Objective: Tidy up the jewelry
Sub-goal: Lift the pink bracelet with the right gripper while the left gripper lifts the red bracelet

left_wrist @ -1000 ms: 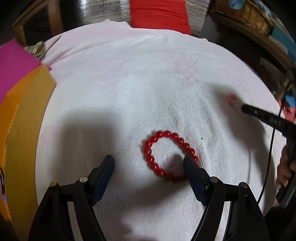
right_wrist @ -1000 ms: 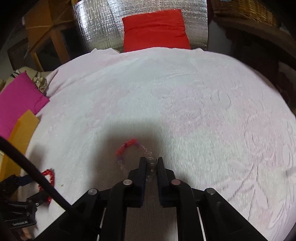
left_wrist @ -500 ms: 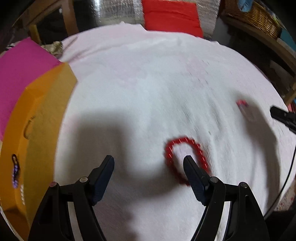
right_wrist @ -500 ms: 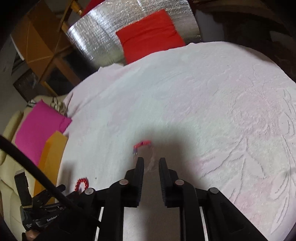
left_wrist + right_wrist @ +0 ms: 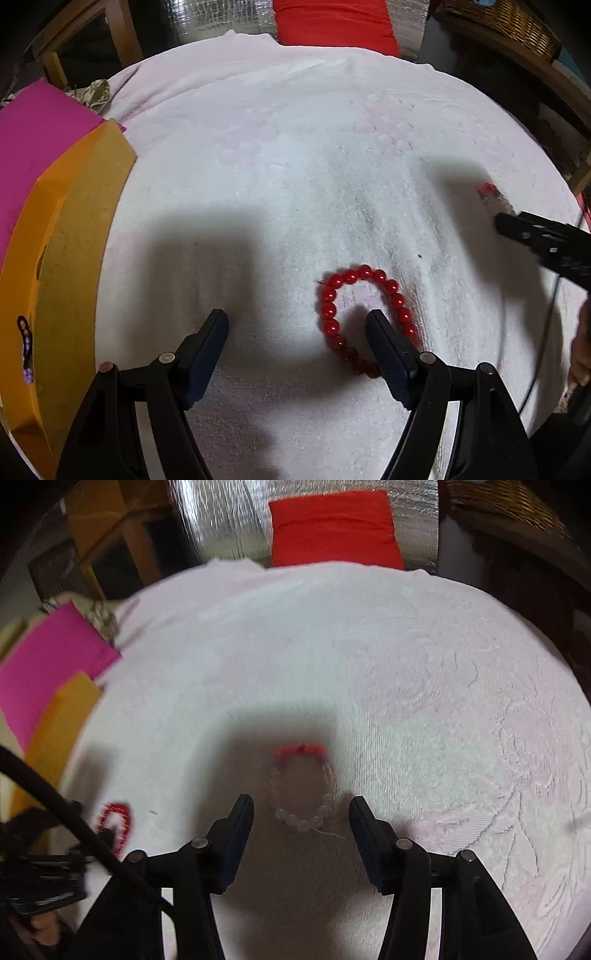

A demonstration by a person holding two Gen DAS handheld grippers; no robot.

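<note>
A red bead bracelet [image 5: 364, 317] lies on the white towel [image 5: 295, 166]. My left gripper [image 5: 297, 326] is open, and its right finger [image 5: 384, 343] stands inside the bracelet's loop. A clear bead bracelet with a red section [image 5: 301, 782] lies flat just ahead of my right gripper [image 5: 301, 806], which is open and empty. The red bracelet also shows, blurred, in the right wrist view [image 5: 114, 821]. The clear bracelet's red end [image 5: 489, 192] shows at the right of the left wrist view, by the right gripper's finger [image 5: 543, 240].
An orange box [image 5: 70, 258] holding a dark beaded piece [image 5: 26, 347] sits at the left, next to a pink box [image 5: 33, 147]. A red cushion [image 5: 334, 528] and silver foil stand behind the table. A wicker basket [image 5: 502, 26] is at the back right.
My right gripper has opened and let go of the clear bracelet, which now lies on the towel. My left gripper has shifted; its right finger now sits inside the red bracelet's loop.
</note>
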